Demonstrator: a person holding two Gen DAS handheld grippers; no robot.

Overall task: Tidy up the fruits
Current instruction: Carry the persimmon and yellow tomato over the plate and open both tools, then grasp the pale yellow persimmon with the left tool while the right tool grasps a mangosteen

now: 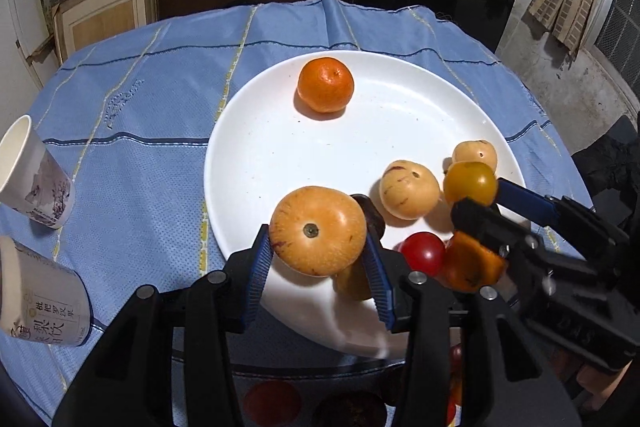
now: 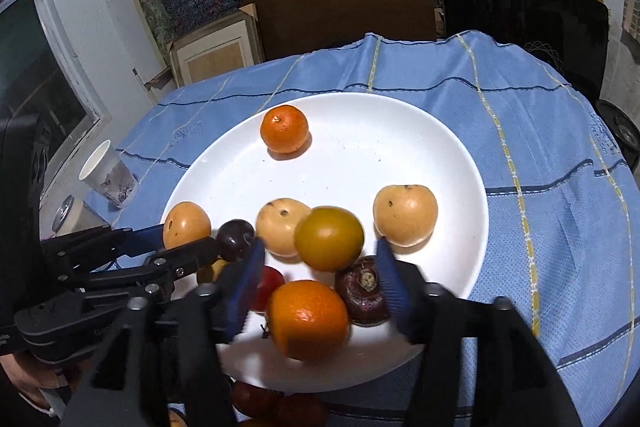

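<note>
Blue tablecloth (image 1: 140, 167) surrounds plate (image 1: 248, 155) (far half mostly bare).

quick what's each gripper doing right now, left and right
Left gripper: closed on the pale orange fruit, held above the white plate.
Right gripper: open; the yellow-green fruit sits between its fingers, not pressed.

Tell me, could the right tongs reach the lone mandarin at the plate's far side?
Probably yes: the right tongs stand open and the mandarin sits alone on the plate, though a yellow fruit lies between their tips.
</note>
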